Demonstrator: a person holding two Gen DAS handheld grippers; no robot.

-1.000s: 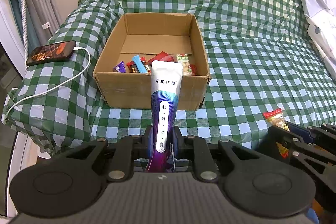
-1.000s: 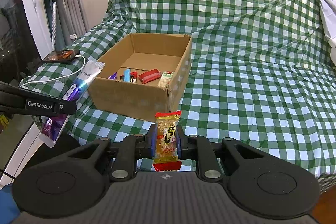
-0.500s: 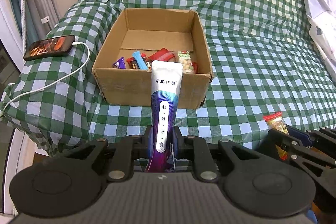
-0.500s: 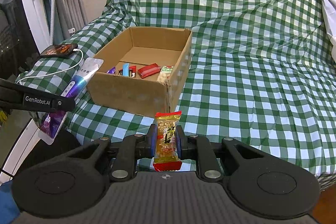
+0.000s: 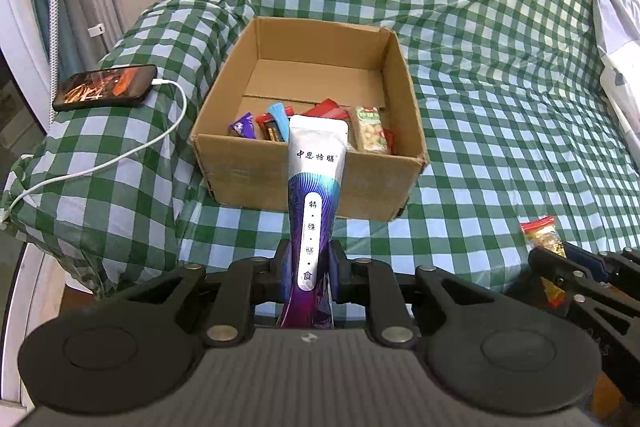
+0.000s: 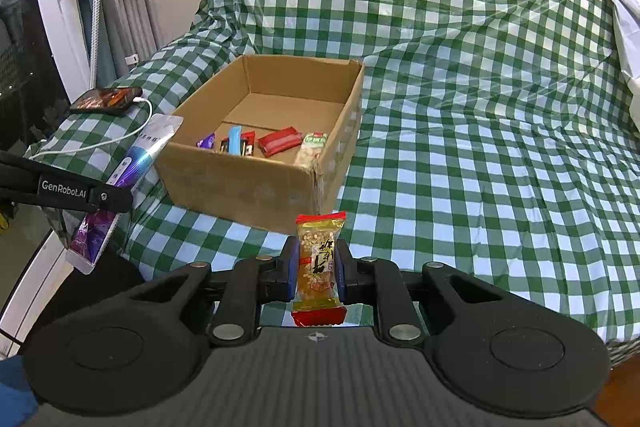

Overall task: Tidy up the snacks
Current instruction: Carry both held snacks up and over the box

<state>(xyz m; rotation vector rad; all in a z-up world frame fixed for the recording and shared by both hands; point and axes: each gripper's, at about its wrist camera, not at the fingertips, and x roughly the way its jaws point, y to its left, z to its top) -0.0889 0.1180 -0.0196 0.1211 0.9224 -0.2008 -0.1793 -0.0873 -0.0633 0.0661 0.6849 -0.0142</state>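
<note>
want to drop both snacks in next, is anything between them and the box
Nothing visible blocks either. The pouch in the left gripper and the peanut bar in the right gripper face the open-topped box; only its near wall must be cleared. Its back half is bare.

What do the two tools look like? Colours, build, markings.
Both are matte black plastic. The left tool and the right tool each have two linkage arms with silver pivot bolts, round discs on either side and a ribbed grey body with a small round logo. The right's pads are blue. "GenRobot.AI" is printed in white on the left's side.
</note>
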